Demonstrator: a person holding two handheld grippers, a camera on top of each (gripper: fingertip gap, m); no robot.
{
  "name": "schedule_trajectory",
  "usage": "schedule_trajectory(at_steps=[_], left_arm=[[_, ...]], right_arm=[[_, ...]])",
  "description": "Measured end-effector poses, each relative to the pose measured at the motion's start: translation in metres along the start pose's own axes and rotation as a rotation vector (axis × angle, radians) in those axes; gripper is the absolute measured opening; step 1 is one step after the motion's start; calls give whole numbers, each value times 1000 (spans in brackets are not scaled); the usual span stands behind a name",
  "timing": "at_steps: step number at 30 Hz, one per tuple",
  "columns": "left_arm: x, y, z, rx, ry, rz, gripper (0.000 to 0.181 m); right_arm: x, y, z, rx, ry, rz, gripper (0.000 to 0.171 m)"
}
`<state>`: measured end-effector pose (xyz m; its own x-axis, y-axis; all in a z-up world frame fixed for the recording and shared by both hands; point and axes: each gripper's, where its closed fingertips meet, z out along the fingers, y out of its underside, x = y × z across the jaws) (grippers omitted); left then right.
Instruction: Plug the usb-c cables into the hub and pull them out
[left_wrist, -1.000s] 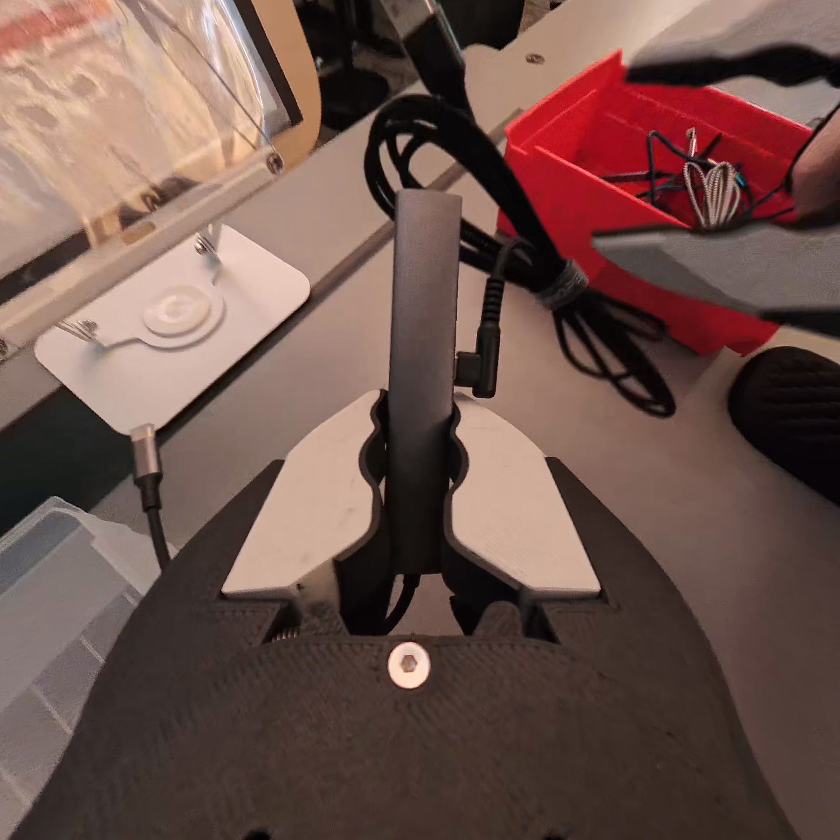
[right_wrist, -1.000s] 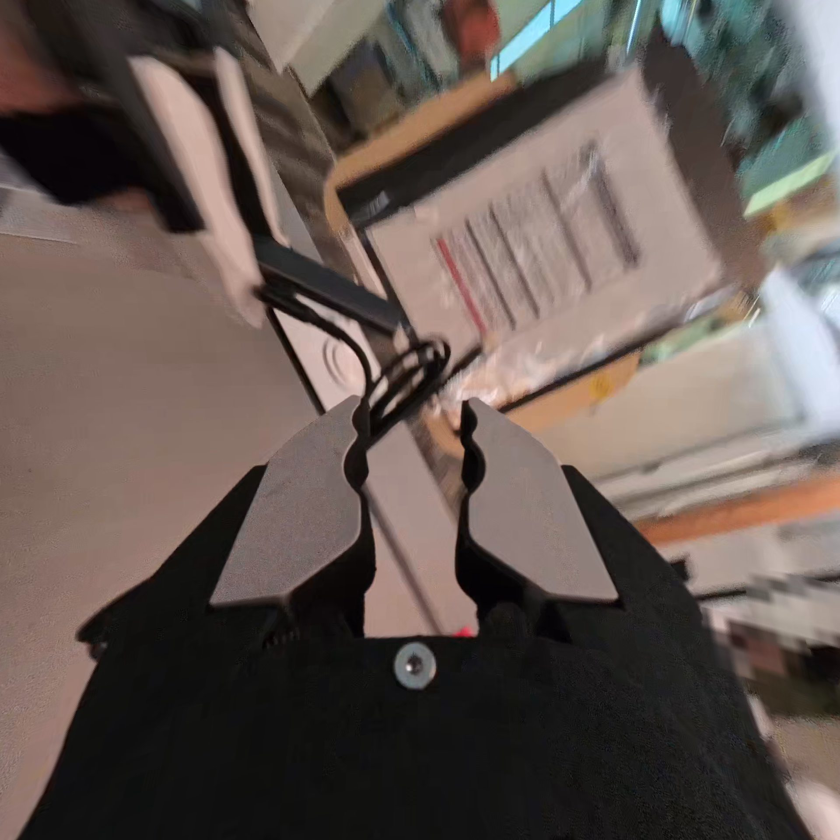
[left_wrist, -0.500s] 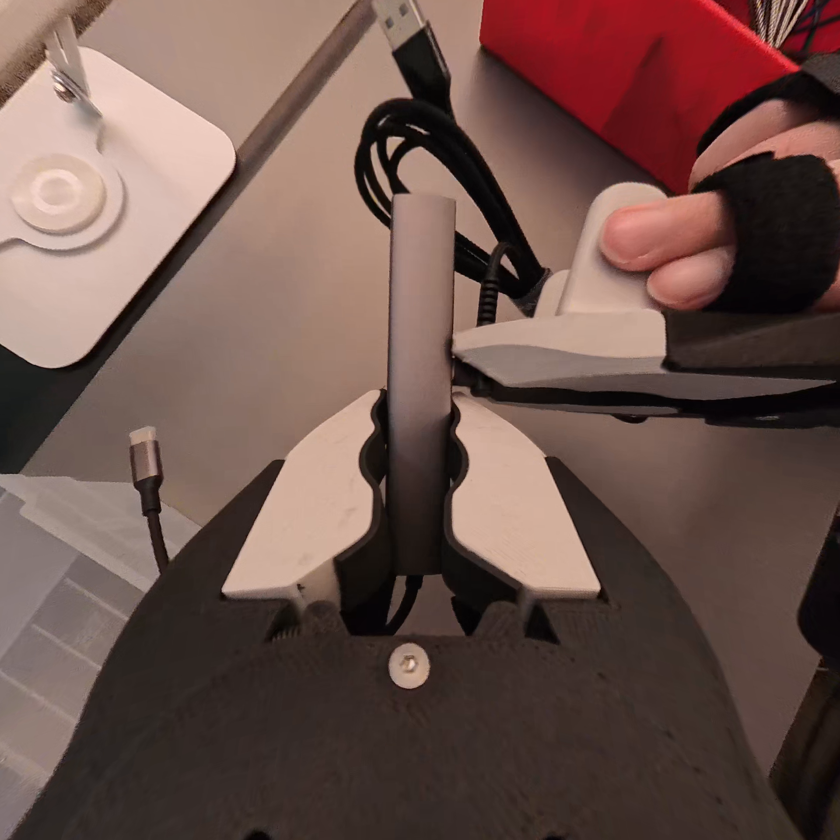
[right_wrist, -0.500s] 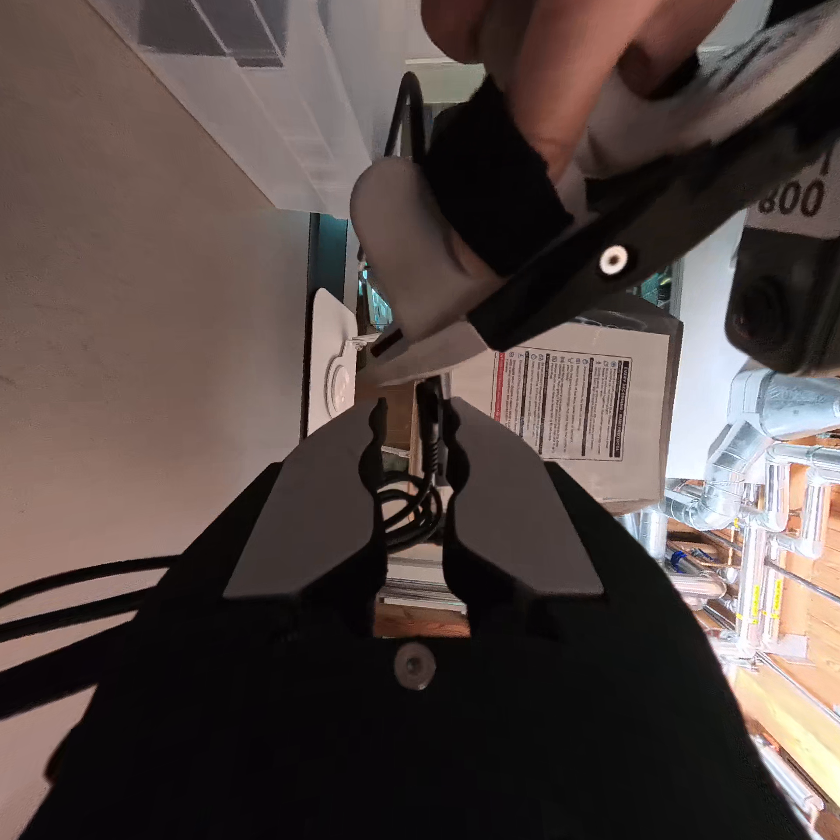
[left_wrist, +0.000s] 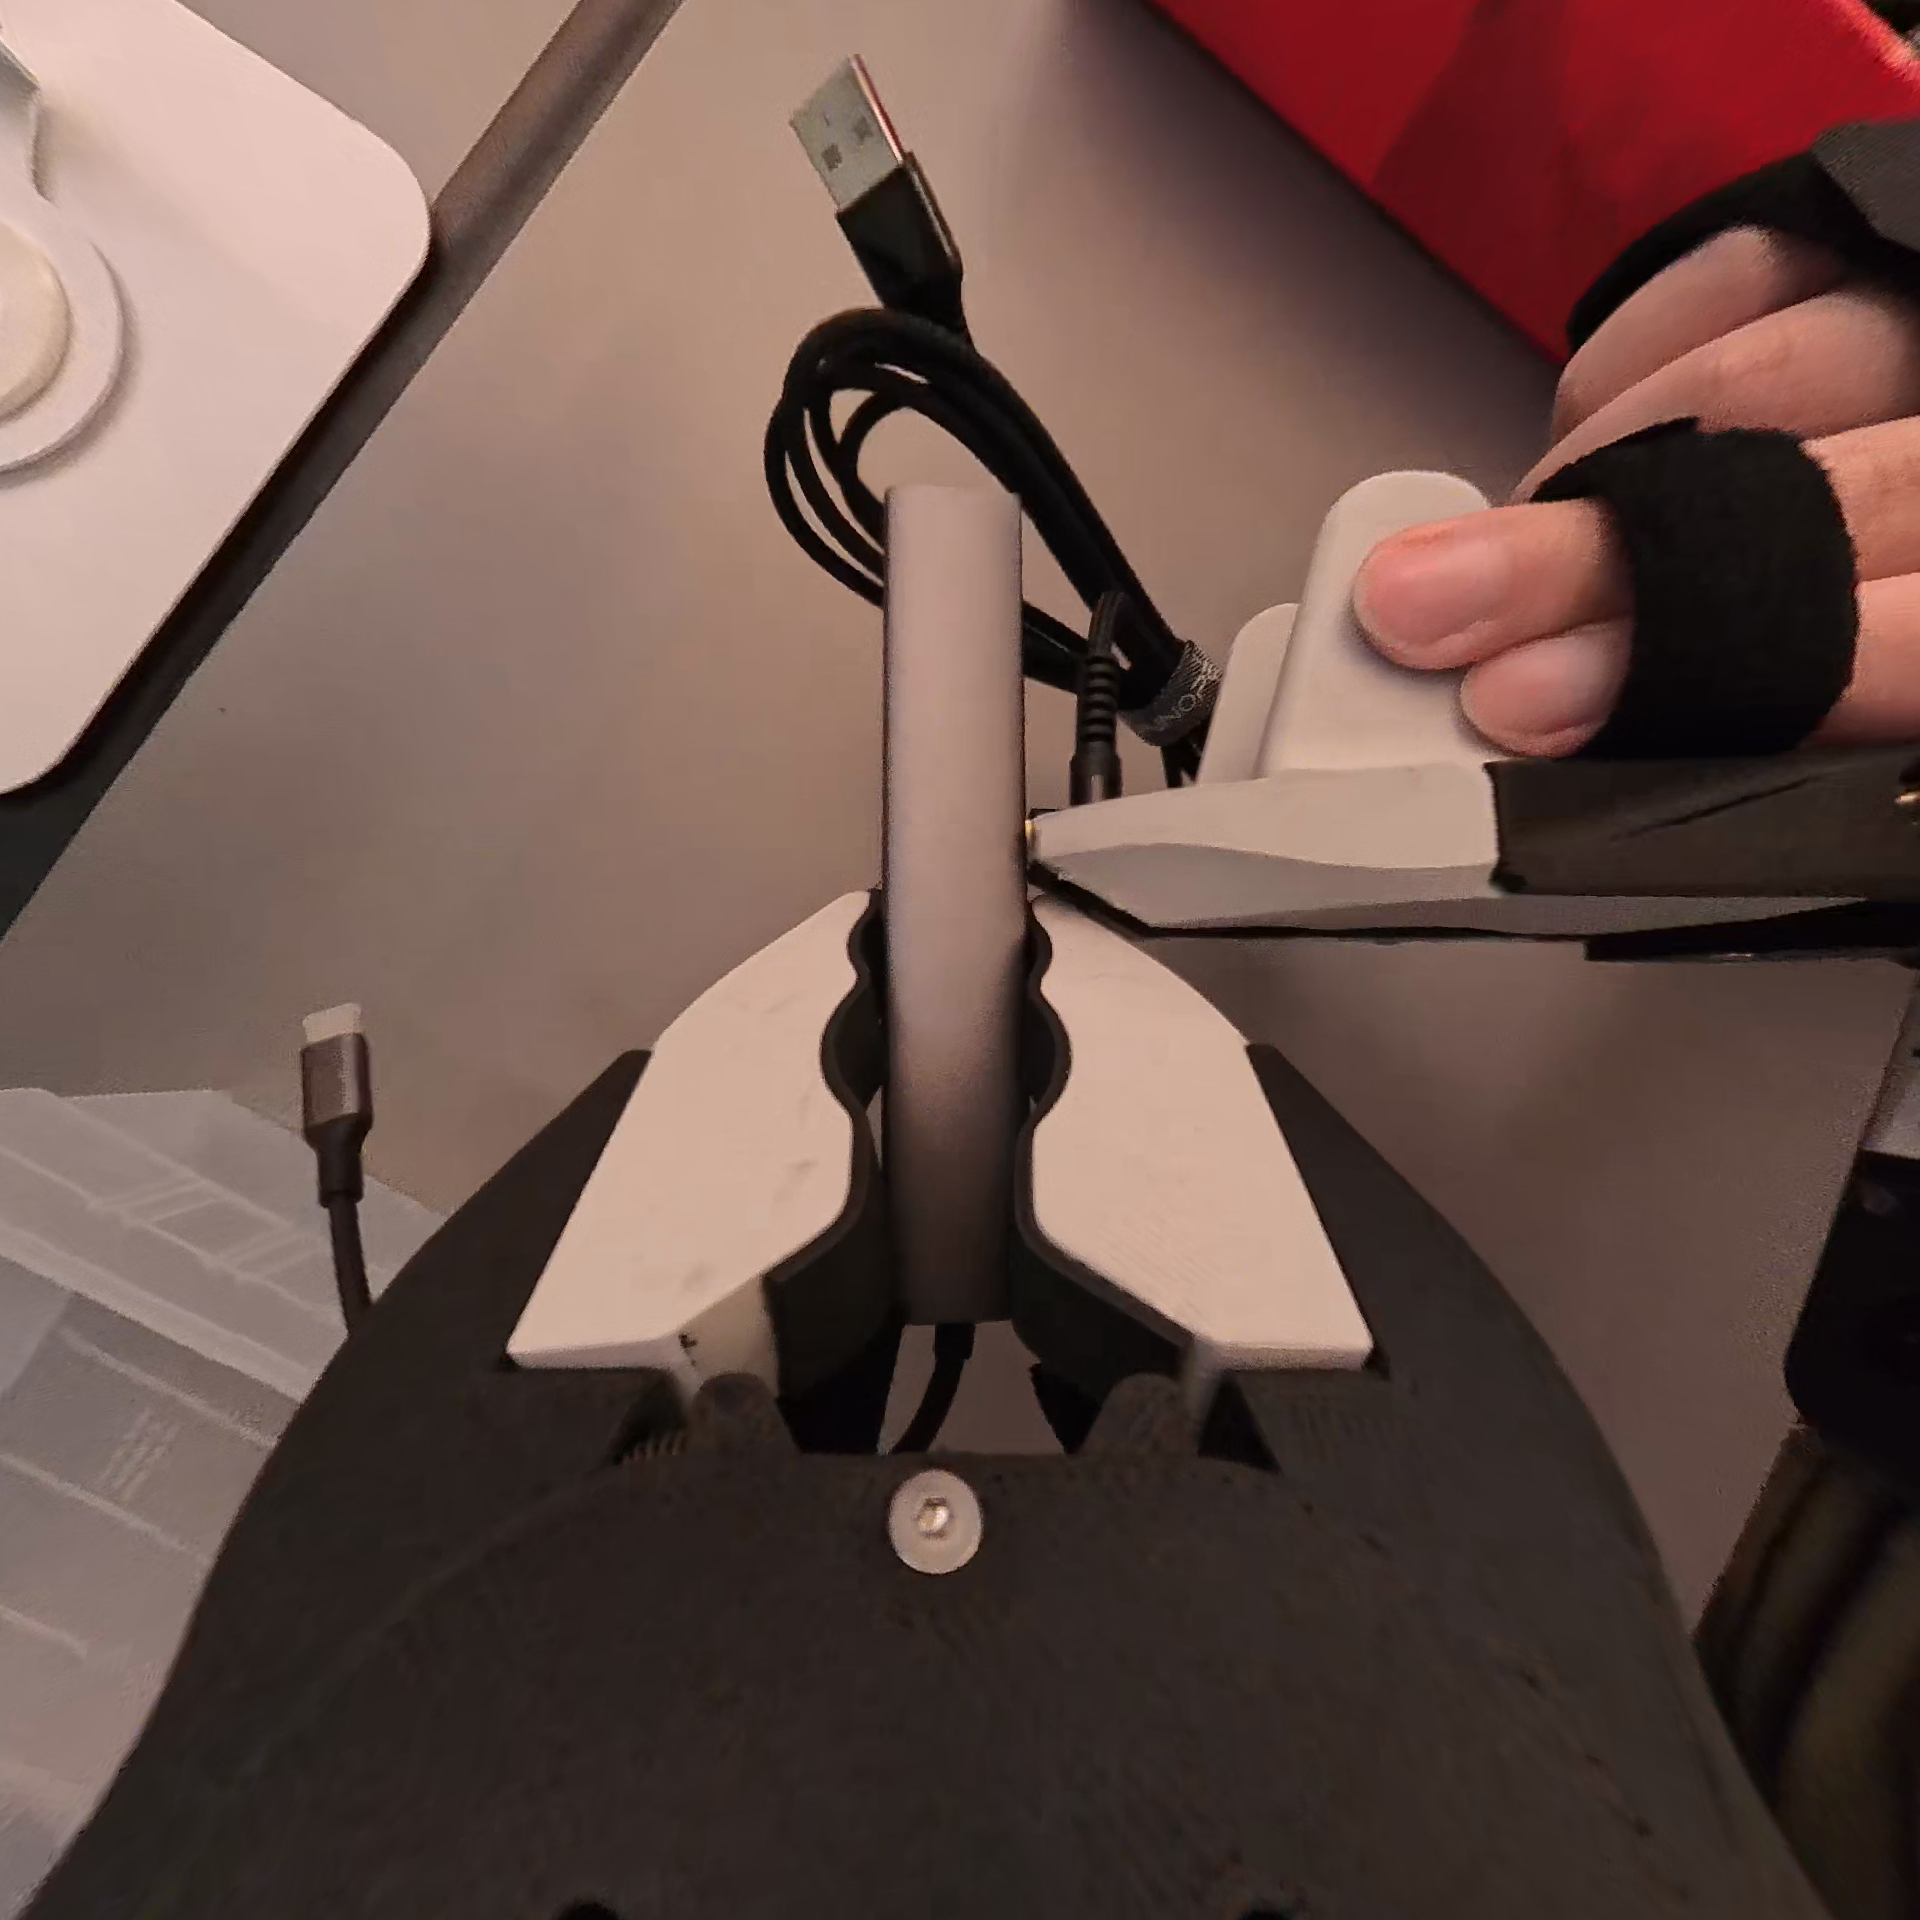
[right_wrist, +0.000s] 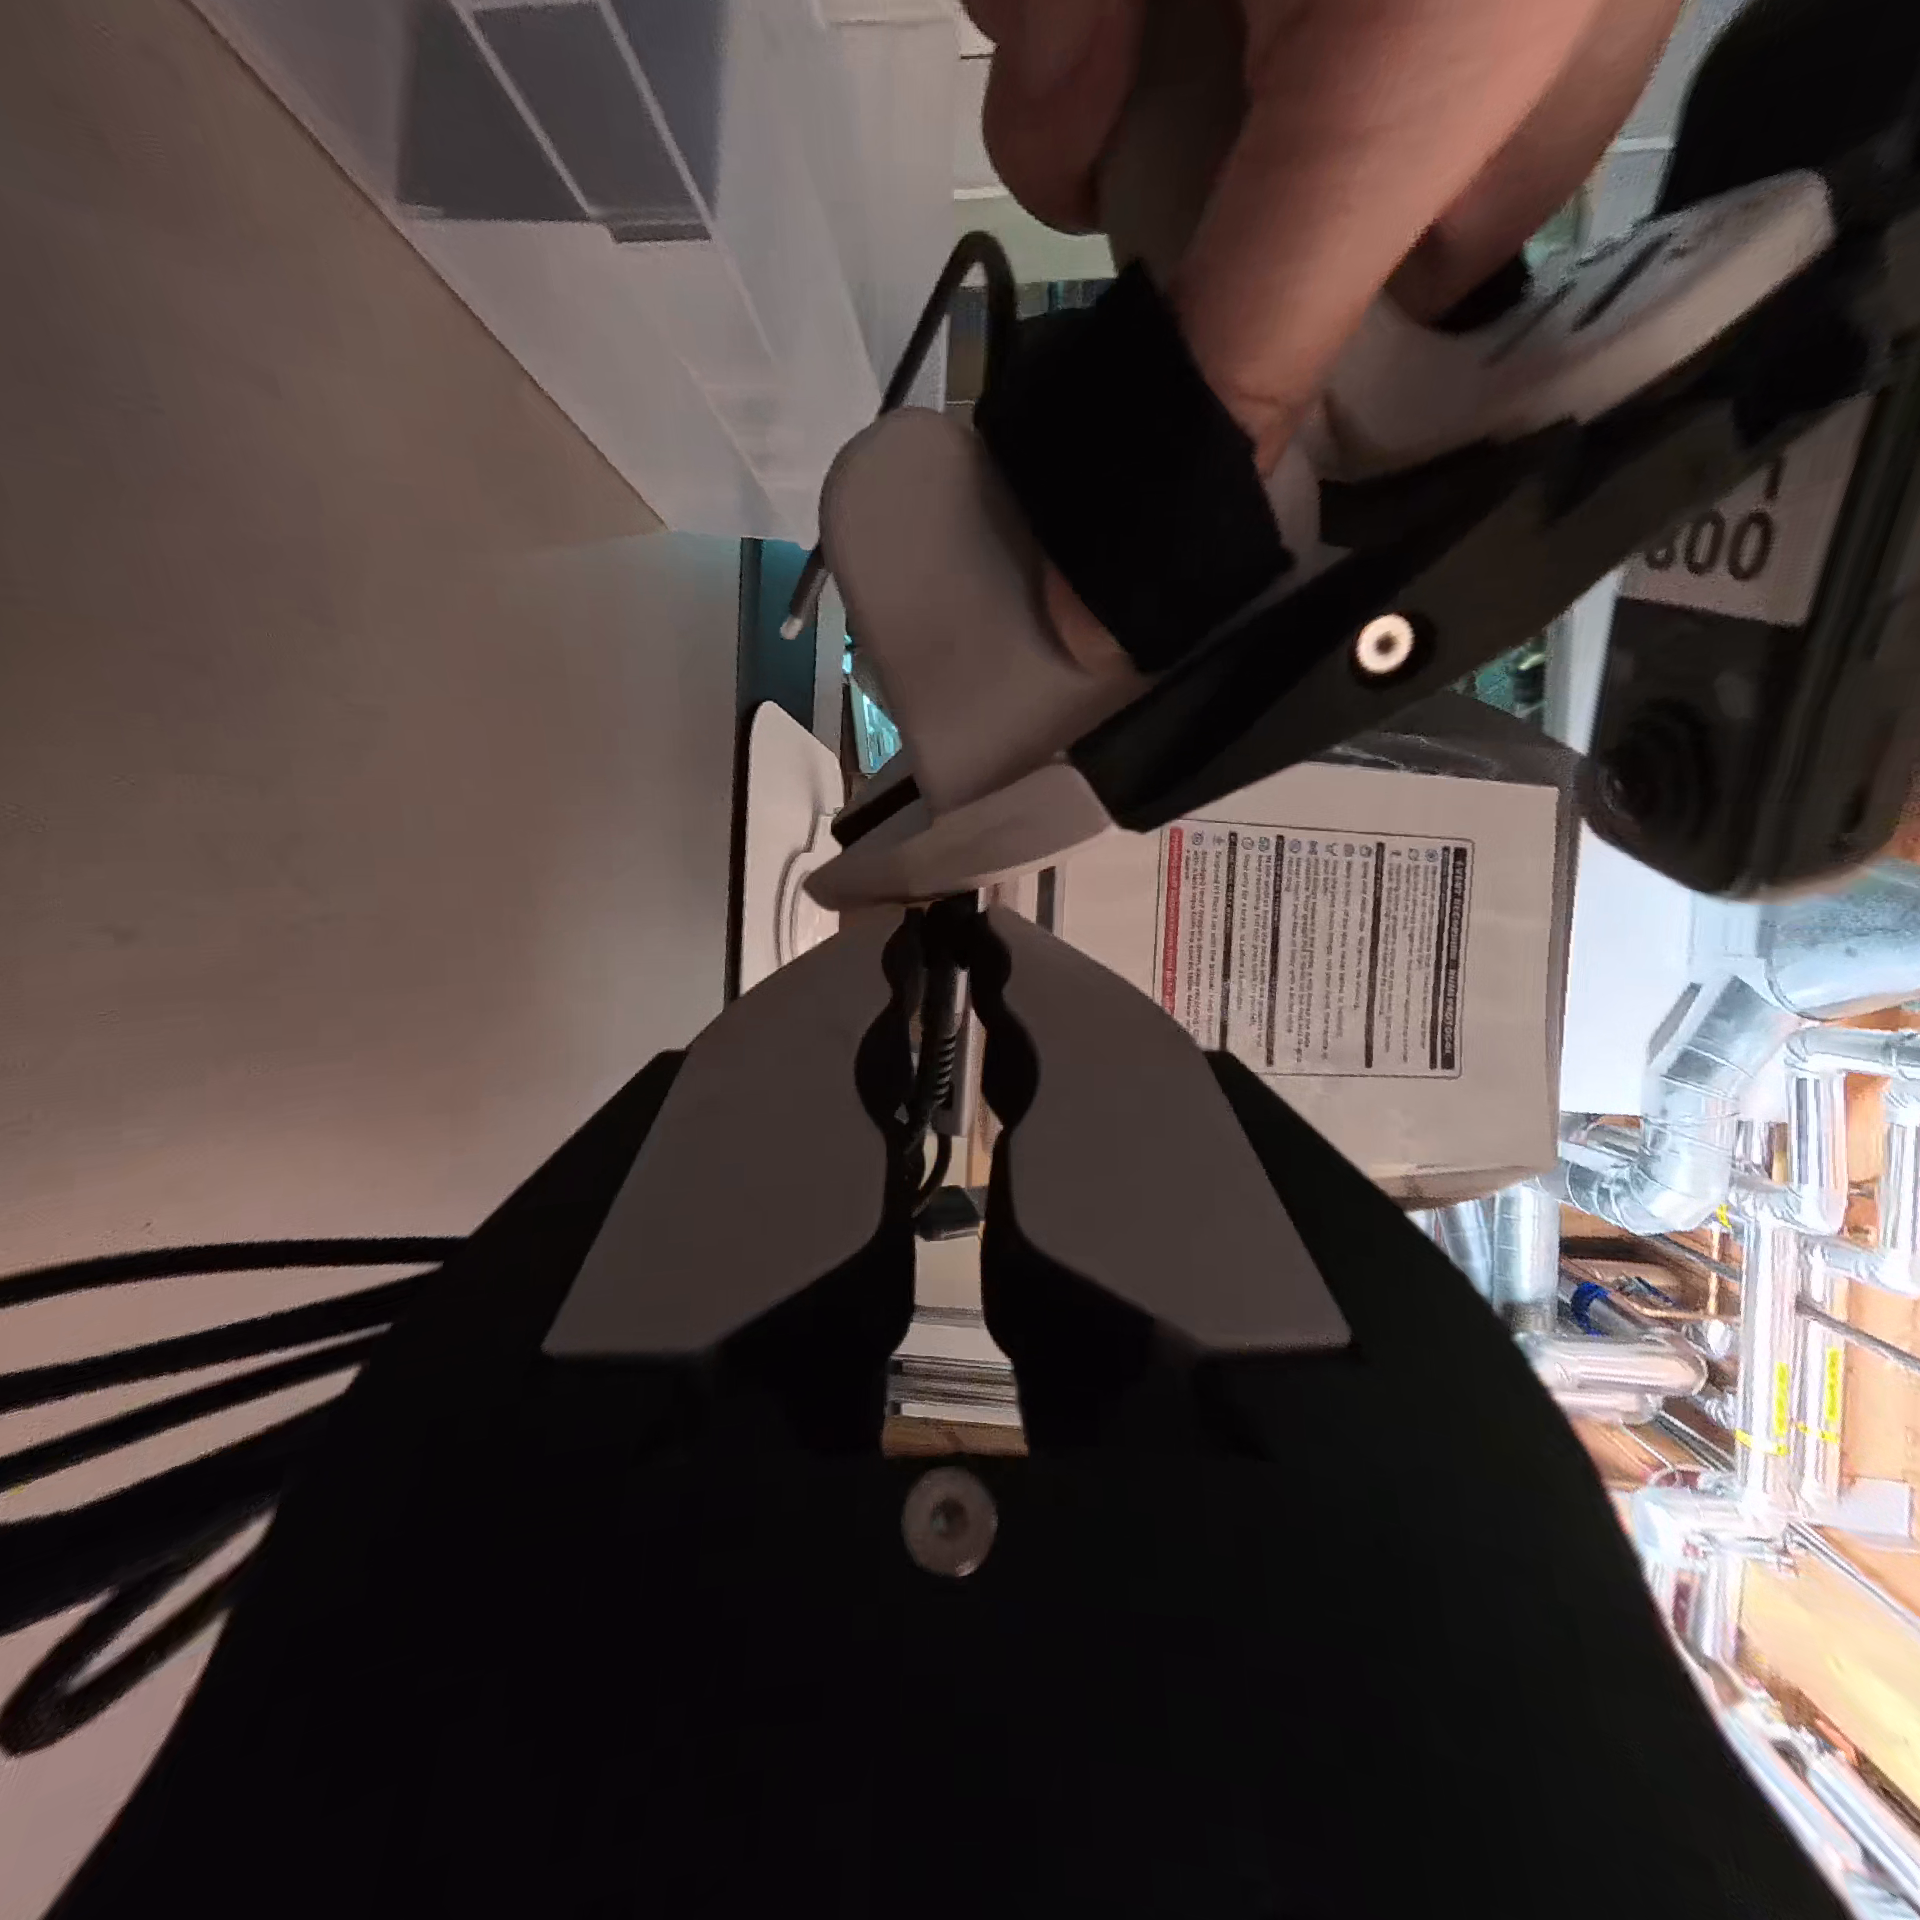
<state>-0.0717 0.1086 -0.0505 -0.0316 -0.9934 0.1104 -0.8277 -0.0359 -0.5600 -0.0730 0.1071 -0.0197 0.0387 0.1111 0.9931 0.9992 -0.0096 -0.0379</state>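
My left gripper (left_wrist: 951, 940) is clamped on the grey hub (left_wrist: 951, 831), which sits between my fingers with its long axis running straight away from the camera over the grey table (left_wrist: 520, 675). In this left wrist view my right gripper (left_wrist: 1049, 847) comes in from the right, its tips at the hub's right edge; whether the black USB-C plug (left_wrist: 1093, 727) is seated there is hidden behind them. Beyond lie the bundled black cable (left_wrist: 914, 457) with its USB-A end (left_wrist: 862, 145), a red bin (left_wrist: 1507, 125) and a loose grey connector (left_wrist: 335, 1081). In the right wrist view my right gripper (right_wrist: 940, 971) is closed on the plug (right_wrist: 935, 1029), and the left gripper (right_wrist: 904, 873) crosses just ahead, covering most of the hub.
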Motion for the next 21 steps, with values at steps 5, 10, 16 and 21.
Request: schedule_trajectory(at_steps=[5, 10, 16, 21], left_arm=[[-1, -2, 3, 13, 3, -16, 21], [-40, -3, -2, 24, -246, -54, 20], [-59, -16, -91, 334, -80, -164, 21], [-12, -41, -129, 519, 84, -60, 21]], right_arm=[[-2, 3, 0, -34, 13, -48, 8], [-8, -3, -3, -31, 6, -116, 8], [-9, -15, -8, -5, -75, -77, 9], [35, 26, -23, -44, -104, 155, 9]])
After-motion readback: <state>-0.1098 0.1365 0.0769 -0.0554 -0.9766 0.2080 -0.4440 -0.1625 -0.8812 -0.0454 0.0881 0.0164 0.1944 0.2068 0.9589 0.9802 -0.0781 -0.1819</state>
